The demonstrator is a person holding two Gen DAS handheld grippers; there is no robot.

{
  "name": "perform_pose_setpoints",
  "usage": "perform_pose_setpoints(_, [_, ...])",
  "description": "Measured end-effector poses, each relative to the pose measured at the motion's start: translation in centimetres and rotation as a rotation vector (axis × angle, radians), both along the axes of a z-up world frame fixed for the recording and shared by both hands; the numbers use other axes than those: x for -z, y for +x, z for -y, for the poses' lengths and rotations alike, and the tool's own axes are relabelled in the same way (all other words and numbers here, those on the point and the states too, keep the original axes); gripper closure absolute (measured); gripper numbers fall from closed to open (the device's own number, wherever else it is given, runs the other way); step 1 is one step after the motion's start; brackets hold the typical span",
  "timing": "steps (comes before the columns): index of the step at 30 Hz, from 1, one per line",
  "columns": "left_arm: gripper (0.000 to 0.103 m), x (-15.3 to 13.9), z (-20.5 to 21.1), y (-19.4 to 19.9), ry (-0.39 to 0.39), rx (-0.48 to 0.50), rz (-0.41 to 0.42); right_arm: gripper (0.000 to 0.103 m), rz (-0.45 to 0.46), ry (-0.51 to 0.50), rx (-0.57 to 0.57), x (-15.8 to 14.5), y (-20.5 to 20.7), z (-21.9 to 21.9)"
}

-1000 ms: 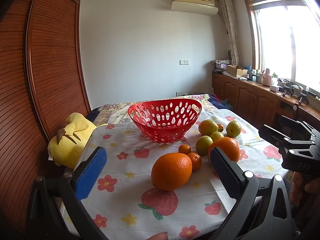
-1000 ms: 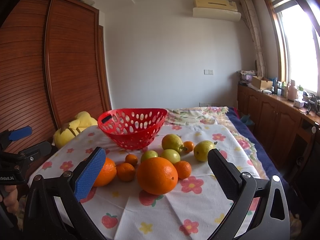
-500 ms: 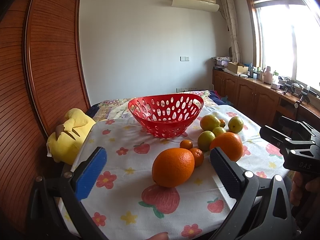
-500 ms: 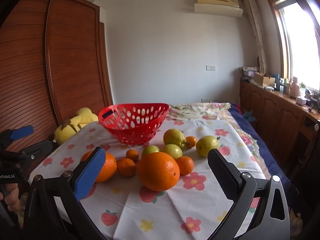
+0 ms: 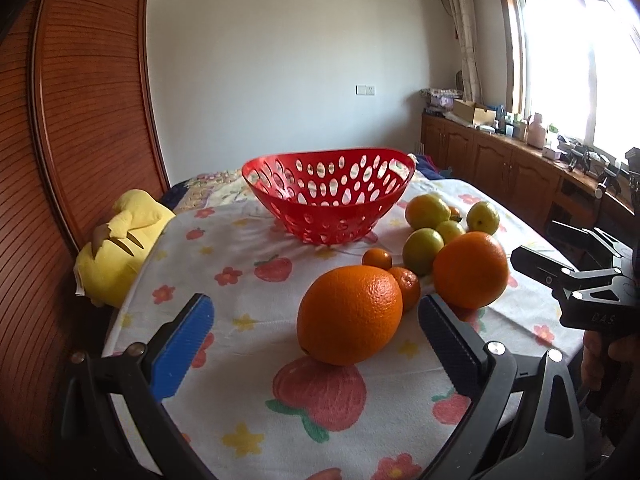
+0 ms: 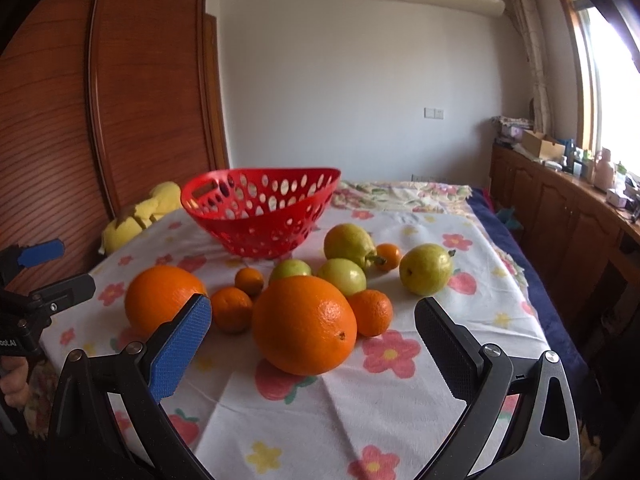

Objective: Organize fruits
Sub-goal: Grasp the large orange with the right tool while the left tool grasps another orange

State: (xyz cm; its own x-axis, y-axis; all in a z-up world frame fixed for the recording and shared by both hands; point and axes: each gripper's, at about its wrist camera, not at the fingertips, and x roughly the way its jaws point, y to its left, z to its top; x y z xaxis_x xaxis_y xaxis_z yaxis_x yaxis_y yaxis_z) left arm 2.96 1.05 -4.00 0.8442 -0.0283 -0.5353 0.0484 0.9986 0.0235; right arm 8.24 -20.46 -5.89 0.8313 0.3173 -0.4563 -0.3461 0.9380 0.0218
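An empty red perforated basket (image 5: 328, 204) (image 6: 260, 216) stands on the flowered tablecloth (image 5: 240, 280). In front of it lie two big oranges, several small tangerines and several green-yellow pears. In the left wrist view one big orange (image 5: 349, 314) sits just ahead of my left gripper (image 5: 316, 344), which is open and holds nothing. The second big orange (image 5: 471, 268) (image 6: 304, 324) lies right before my open right gripper (image 6: 312, 348). The first orange (image 6: 164, 298) shows behind the right gripper's blue pad. Each gripper appears at the edge of the other's view.
A yellow plush toy (image 5: 116, 240) lies at the table's left edge against a wooden sliding wardrobe (image 5: 80, 120). Wooden cabinets (image 6: 560, 208) with clutter run under the window on the right. A pear (image 6: 426, 268) sits apart at the right of the fruit group.
Both grippers have moved forward and lower toward the fruit; the big oranges now look larger and nearer between the fingers. Nothing was taken hold of.
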Motion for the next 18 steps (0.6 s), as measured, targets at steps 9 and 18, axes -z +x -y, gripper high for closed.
perform_pose_setpoints(9, [0.002,1.2,-0.1,2.3,-0.045,0.047,-0.063,0.006,-0.072,-0.054,-0.079,1.4,3.4,-0.9])
perform_pose_setpoints(18, [0.002,2.4,-0.1,3.6,-0.077,0.073,-0.123,0.006,-0.112,-0.1,-0.116,2.8,4.9,-2.0])
